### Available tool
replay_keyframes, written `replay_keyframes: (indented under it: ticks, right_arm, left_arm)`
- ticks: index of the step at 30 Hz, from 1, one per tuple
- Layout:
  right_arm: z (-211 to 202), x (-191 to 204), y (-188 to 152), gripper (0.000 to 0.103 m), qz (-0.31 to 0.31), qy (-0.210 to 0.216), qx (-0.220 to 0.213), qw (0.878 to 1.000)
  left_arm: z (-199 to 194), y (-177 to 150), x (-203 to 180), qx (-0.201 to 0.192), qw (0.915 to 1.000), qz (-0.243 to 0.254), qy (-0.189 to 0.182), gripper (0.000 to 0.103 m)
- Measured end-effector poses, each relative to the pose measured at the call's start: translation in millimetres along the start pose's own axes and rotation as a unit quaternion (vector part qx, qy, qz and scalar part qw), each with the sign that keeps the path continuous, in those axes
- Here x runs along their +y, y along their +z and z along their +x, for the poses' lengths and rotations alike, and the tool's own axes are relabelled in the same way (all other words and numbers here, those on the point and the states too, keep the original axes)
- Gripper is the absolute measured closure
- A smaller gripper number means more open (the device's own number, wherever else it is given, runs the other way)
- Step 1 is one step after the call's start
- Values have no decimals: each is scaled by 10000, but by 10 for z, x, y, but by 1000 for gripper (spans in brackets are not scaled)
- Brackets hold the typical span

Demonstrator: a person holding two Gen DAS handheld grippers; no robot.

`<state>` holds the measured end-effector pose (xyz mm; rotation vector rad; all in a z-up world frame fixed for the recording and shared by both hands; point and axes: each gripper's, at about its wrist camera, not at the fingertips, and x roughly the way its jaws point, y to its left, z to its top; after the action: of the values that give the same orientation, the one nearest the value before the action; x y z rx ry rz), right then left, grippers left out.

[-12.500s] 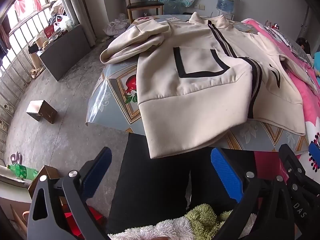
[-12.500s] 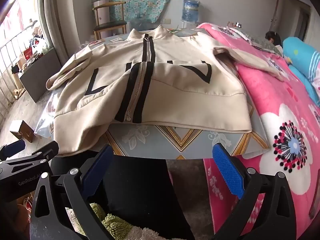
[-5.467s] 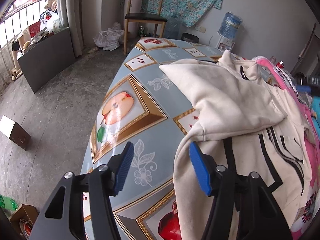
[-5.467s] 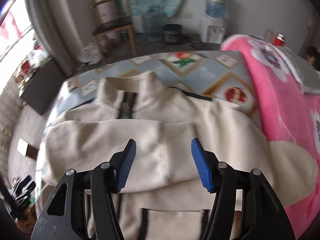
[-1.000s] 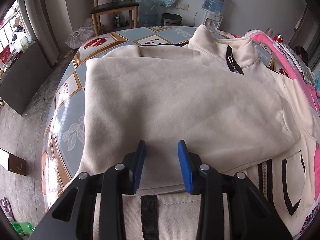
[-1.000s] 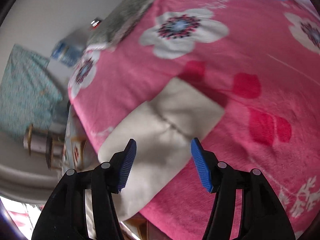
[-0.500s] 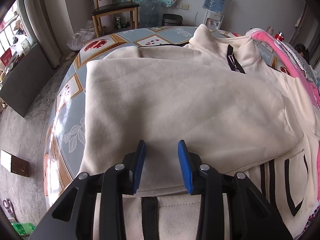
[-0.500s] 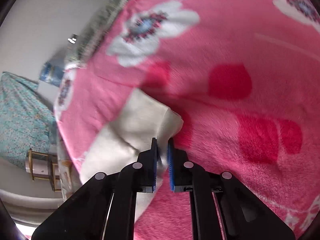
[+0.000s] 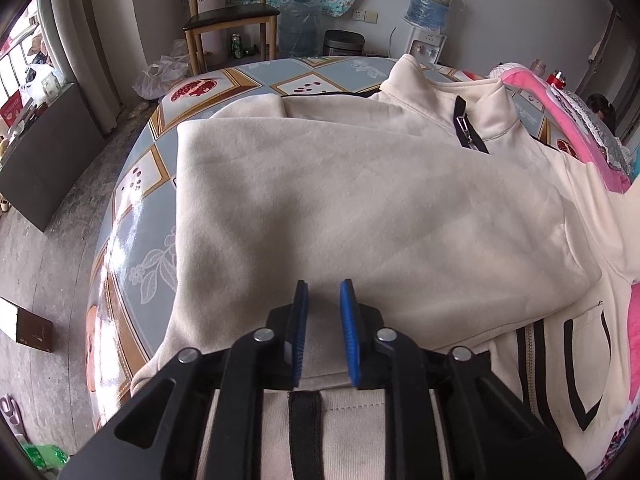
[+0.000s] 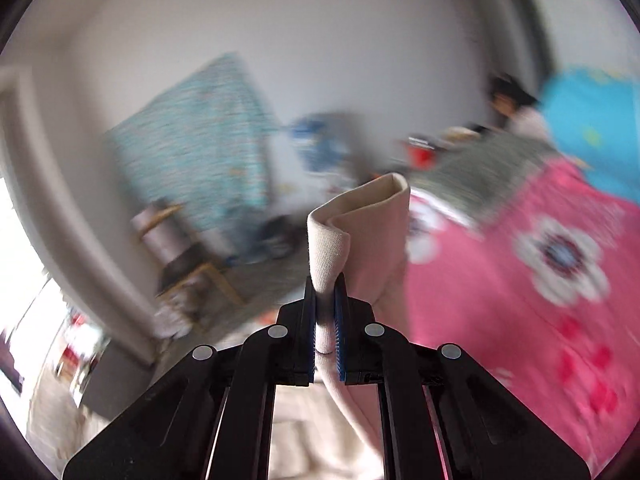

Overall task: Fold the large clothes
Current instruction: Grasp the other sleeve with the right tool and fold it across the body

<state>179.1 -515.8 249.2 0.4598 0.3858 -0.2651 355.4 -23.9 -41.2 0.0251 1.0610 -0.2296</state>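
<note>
A cream zip jacket (image 9: 360, 200) with black stripes lies spread on the round table (image 9: 132, 184), its left sleeve folded across the chest. My left gripper (image 9: 323, 292) hovers just above the folded sleeve's cuff end, jaws a narrow gap apart with no cloth between the pads. My right gripper (image 10: 325, 292) is shut on the cuff of the jacket's right sleeve (image 10: 360, 232) and holds it lifted in the air; that view is motion-blurred.
A pink flowered blanket (image 10: 540, 280) covers the bed at the right, also in the left wrist view (image 9: 568, 120). A wooden chair (image 9: 228, 20), a water dispenser (image 9: 428, 4) and a rice cooker (image 9: 344, 42) stand behind the table. A small box (image 9: 24, 326) lies on the floor.
My right gripper closed on the sleeve cuff lying on the pink blanket and has lifted it up and swung leftward. My left gripper has stayed over the folded sleeve.
</note>
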Motion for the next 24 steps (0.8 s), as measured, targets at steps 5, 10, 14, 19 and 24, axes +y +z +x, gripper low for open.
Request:
replay_keyframes:
  ticks: [5,10,14,19,24]
  right_arm:
    - [371,1073,-231,95,-667,872,390,9932]
    - [992,2011,-1047,95,-1237,1477,1313,9724]
    - [1569,2521,-1944,95,-1568,1574,2242,9489]
    - [1992,2816,-3113,79,-2002,1673,3693,8919]
    - [1964,2409,-3065,59,-1566,1779,3862,8914]
  left_arm:
    - [-70,-58,49,-36,9999,-46,-114,95]
    - [-214,-151,145,-56,9997,-43,-242,95]
    - [-369,-213,275,-94,9991,-183,-377,95]
    - [-506,-275,426,-103,9975,-303,-627,95]
    - [-568,-262,510,-189,9950,-311,-931,95]
